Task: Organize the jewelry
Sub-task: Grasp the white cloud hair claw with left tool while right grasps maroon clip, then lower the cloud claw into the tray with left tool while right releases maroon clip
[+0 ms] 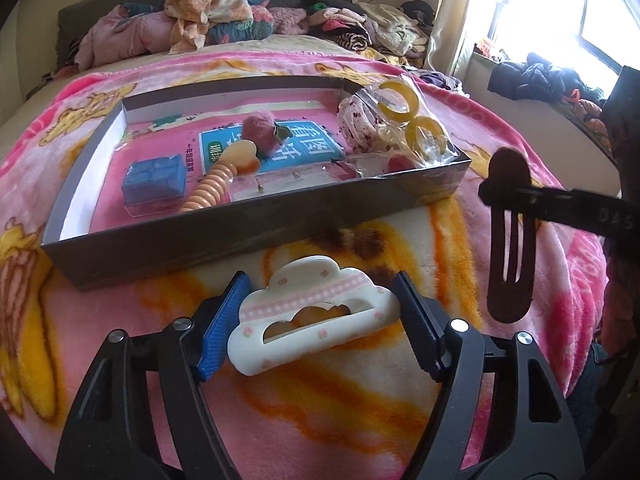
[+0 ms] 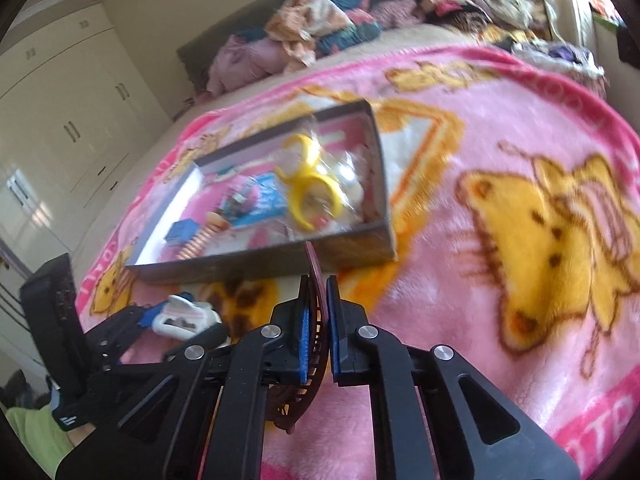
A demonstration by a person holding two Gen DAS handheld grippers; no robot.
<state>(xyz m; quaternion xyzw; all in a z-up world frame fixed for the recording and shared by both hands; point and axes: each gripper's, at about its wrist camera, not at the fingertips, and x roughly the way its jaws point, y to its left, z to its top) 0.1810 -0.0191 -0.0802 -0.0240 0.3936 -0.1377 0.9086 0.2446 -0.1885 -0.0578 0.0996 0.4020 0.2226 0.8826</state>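
Left gripper (image 1: 316, 320): its fingers (image 1: 222, 326) stand on either side of the white cloud-shaped hair claw (image 1: 314, 314), which lies on the blanket (image 1: 460, 240) just in front of the box's near wall; the blue pad on one side touches the claw's end, while on the other side I can't tell whether the pad touches.
Right gripper (image 2: 318, 332): fingers closed tight on a dark brown snap hair clip (image 1: 510, 240), held up off the blanket beside the box's near right corner; the clip's length hangs down below the fingers.
Box (image 1: 240, 232): a shallow dark tray, white inside, sitting on the pink cartoon blanket in the middle of the bed.
Inside the box: a small blue case (image 1: 154, 184) toward the near left, an orange ribbed comb-like piece (image 1: 210, 192) next to it, a fuzzy pink pompom (image 1: 260, 132) mid-tray, and a clear bag with yellow bangles (image 1: 412, 120) at the right end.
Head of the bed: heaps of clothes (image 1: 208, 12) along the far edge.
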